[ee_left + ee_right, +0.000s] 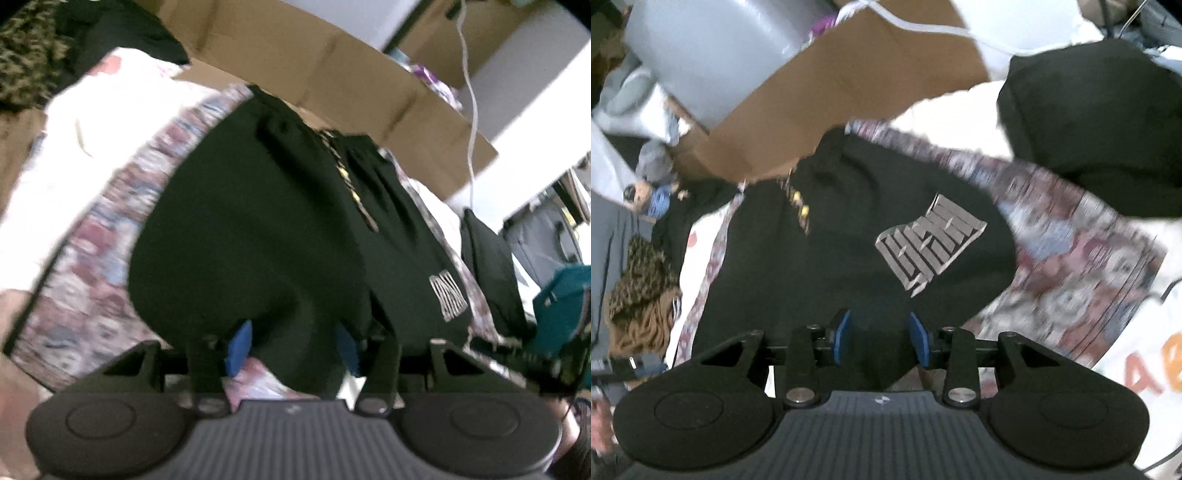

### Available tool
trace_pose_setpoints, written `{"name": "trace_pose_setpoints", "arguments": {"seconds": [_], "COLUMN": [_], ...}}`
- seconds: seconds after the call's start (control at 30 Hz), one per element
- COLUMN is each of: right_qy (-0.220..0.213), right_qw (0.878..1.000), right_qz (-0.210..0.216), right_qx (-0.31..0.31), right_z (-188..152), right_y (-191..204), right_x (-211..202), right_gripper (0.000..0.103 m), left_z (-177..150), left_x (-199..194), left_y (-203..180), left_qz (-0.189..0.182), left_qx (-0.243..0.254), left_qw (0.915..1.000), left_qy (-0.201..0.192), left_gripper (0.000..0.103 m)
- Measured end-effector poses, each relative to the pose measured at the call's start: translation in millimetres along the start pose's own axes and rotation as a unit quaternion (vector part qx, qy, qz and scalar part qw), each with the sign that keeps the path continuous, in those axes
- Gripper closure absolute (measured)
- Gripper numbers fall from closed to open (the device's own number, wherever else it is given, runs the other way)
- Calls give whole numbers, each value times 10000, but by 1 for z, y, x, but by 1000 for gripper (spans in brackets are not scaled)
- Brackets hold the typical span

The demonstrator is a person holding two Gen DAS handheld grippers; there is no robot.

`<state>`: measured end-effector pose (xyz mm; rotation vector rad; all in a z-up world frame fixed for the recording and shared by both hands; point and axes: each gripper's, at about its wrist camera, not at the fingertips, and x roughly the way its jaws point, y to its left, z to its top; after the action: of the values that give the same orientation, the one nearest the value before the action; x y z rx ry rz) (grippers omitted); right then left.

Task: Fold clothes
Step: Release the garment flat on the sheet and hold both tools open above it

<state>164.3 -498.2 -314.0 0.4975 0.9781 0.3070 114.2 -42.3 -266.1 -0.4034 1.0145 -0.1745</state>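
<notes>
A black garment (258,221) with a grey printed logo (448,297) lies spread on a patterned bed cover (92,266). My left gripper (293,347) sits at its near edge. A fold of the black cloth lies between the blue pads (240,347), which stand apart and do not seem to press it. In the right wrist view the same garment (812,266) shows its logo (931,243) and a yellow-marked strip (801,210). My right gripper (881,338) holds a bunch of the near hem, pinched between its pads (844,336).
A cardboard box (332,66) (831,92) borders the far side of the bed. A second black garment (1100,122) lies at the right, and camouflage cloth (639,273) at the left. A white cable (471,110) hangs behind. A teal object (561,299) is at the right.
</notes>
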Motion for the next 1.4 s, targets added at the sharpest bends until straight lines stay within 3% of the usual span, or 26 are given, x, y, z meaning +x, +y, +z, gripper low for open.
{"name": "trace_pose_setpoints", "arguments": {"seconds": [0.3, 0.47, 0.6, 0.7, 0.9, 1.17, 1.3, 1.4], "right_qy": [747, 1152, 1221, 1203, 1193, 1418, 1690, 1783], "right_qw": [9968, 9928, 9922, 9927, 9924, 9863, 9785, 9765], "right_qz": [-301, -332, -228, -67, 190, 784, 1141, 1163], "right_qx": [8, 25, 121, 85, -216, -308, -296, -329], "right_z": [-33, -47, -49, -49, -42, -46, -57, -60], "right_y": [2, 2, 6, 16, 45, 92, 120, 134], "right_x": [14, 13, 5, 0, 4, 35, 60, 72], "right_gripper": [63, 61, 59, 58, 56, 56, 56, 56], "left_z": [6, -8, -26, -37, -39, -35, -44, -52], "left_x": [-4, 16, 41, 51, 46, 18, 6, 1], "left_y": [25, 18, 19, 19, 27, 28, 19, 12], "left_qz": [323, 639, 497, 654, 406, 146, -154, -373], "left_qx": [-32, 325, 324, 466, 408, 372, 402, 467], "left_qw": [9995, 9973, 9955, 9923, 9919, 9944, 9931, 9905], "left_qy": [-32, 160, 736, 945, 1134, 983, 1087, 1234], "left_gripper": [48, 47, 48, 50, 72, 72, 70, 69]}}
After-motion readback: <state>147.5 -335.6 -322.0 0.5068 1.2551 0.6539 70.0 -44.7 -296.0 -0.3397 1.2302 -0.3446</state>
